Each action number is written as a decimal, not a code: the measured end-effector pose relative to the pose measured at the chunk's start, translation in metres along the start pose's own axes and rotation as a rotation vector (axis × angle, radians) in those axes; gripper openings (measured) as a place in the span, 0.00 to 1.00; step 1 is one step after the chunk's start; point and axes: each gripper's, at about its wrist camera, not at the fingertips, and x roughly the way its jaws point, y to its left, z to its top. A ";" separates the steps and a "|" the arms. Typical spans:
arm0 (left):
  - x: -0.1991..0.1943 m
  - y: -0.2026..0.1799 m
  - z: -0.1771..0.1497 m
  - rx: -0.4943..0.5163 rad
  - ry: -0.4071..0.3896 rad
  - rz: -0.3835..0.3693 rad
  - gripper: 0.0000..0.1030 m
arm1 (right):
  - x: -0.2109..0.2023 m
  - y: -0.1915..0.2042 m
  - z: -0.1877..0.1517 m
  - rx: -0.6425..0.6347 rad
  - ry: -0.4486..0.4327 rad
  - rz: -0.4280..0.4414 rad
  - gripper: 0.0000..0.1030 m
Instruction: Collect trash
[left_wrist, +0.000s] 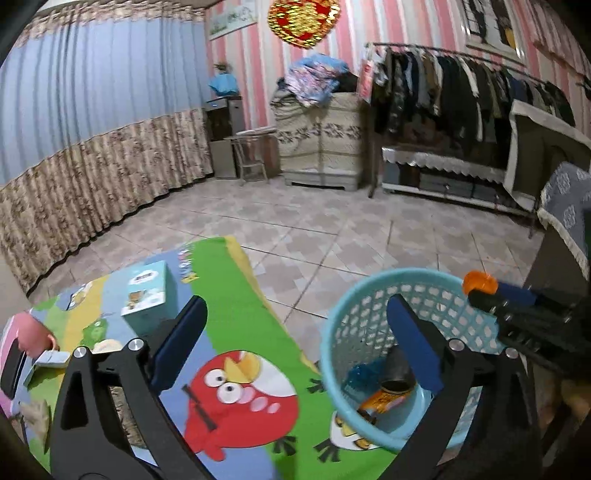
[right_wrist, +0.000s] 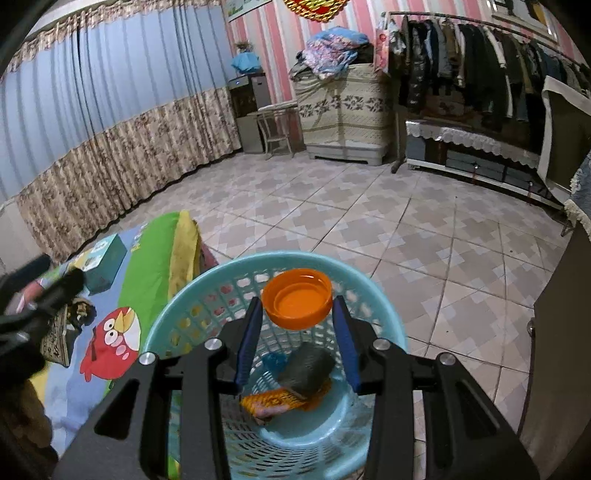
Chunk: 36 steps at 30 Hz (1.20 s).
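Observation:
A light blue mesh basket (left_wrist: 332, 325) stands on the floor beside the table. Inside it lie an orange wrapper (right_wrist: 280, 400), a dark grey item (right_wrist: 308, 369) and a small blue piece (right_wrist: 275, 360). My right gripper (right_wrist: 297, 308) is shut on an orange plastic cap (right_wrist: 297, 302) and holds it over the basket's (right_wrist: 207, 280) mouth; the cap (left_wrist: 480, 282) also shows at the basket's far rim in the left wrist view. My left gripper (left_wrist: 295, 339) stands wide open with nothing between its fingers, over the table edge and the basket's left side.
A cartoon bird cloth (left_wrist: 236, 302) covers the table. On it are a teal tissue box (left_wrist: 147, 291), crumpled paper (left_wrist: 107, 345) and a pink object (left_wrist: 33, 332) at the left. Tiled floor (right_wrist: 406, 240) stretches beyond, and dark furniture (right_wrist: 561, 332) stands at the right.

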 end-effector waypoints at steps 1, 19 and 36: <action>-0.002 0.005 0.000 -0.011 -0.003 0.010 0.93 | 0.004 0.004 0.000 -0.004 0.010 0.003 0.38; -0.034 0.074 -0.015 -0.116 -0.028 0.103 0.95 | 0.014 0.026 -0.001 -0.016 0.032 -0.005 0.87; -0.090 0.155 -0.061 -0.179 -0.034 0.221 0.95 | -0.017 0.102 -0.005 -0.089 -0.065 0.090 0.93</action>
